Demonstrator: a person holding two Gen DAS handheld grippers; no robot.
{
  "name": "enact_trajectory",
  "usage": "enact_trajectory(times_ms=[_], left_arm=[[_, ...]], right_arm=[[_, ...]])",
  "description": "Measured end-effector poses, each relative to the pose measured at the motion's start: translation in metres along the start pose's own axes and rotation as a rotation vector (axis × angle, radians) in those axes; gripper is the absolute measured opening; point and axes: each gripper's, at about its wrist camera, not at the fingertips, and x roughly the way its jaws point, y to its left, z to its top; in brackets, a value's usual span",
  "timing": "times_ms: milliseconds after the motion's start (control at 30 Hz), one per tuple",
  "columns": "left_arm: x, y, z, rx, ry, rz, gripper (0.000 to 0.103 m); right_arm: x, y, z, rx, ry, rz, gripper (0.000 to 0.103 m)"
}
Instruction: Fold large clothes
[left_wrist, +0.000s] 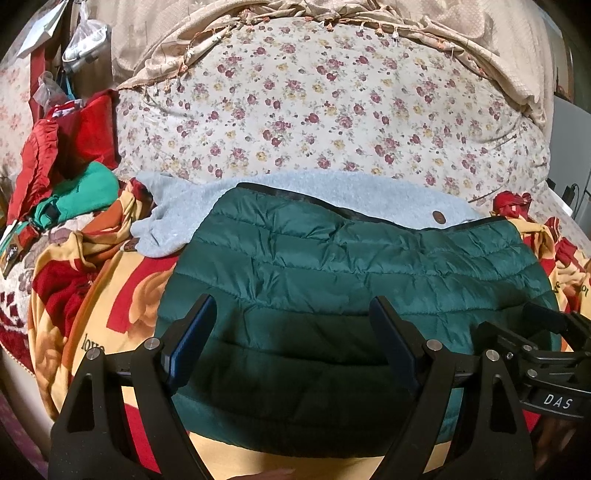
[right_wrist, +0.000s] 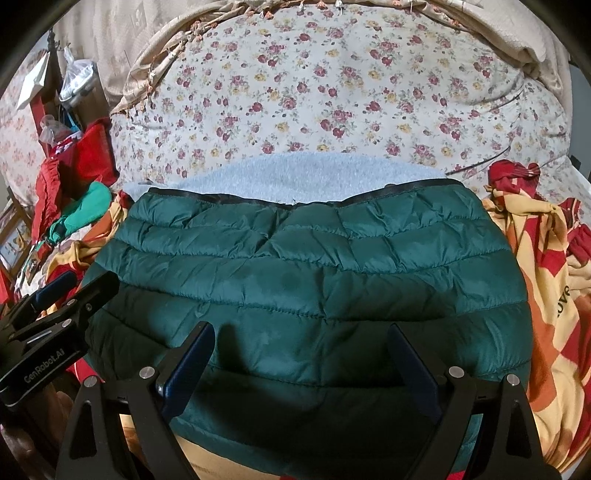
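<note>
A: Starting at the left, what worries you?

B: The heap of red and green clothes (left_wrist: 62, 166) at the bed's left edge, and the patterned blanket (left_wrist: 110, 295) bunched under everything. If the next fold drags sideways, I'd guess the blanket rides along and wrinkles the stack

A: And the left tool (left_wrist: 291, 332)?

B: Jaws stand wide apart, nothing between them. It hovers over the near left part of the green quilted jacket (left_wrist: 332, 266), angled downward, not touching as far as I can tell

A: Where is the jacket exactly?

B: Lying across the middle of the bed, already doubled over, on top of a pale blue fleece garment (left_wrist: 295, 188) that pokes out behind it. The shell looks slick and puffy, so a shallow pinch may catch only the top layer, or the fold may spring back

A: The right tool (right_wrist: 303, 354)?

B: Also spread wide and empty, tilted down over the jacket's near middle-right, just beside the other one. Farther right the blanket (right_wrist: 546, 295) piles up again, so there's little flat room
</note>
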Motion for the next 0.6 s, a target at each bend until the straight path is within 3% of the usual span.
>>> enact_trajectory(times_ms=[600], left_arm=[[0.0028,0.0054,-0.0017,-0.004,0.012,0.002,0.085]], right_arm=[[0.0037,0.0023,-0.0017,0.002,0.002,0.008,0.093]])
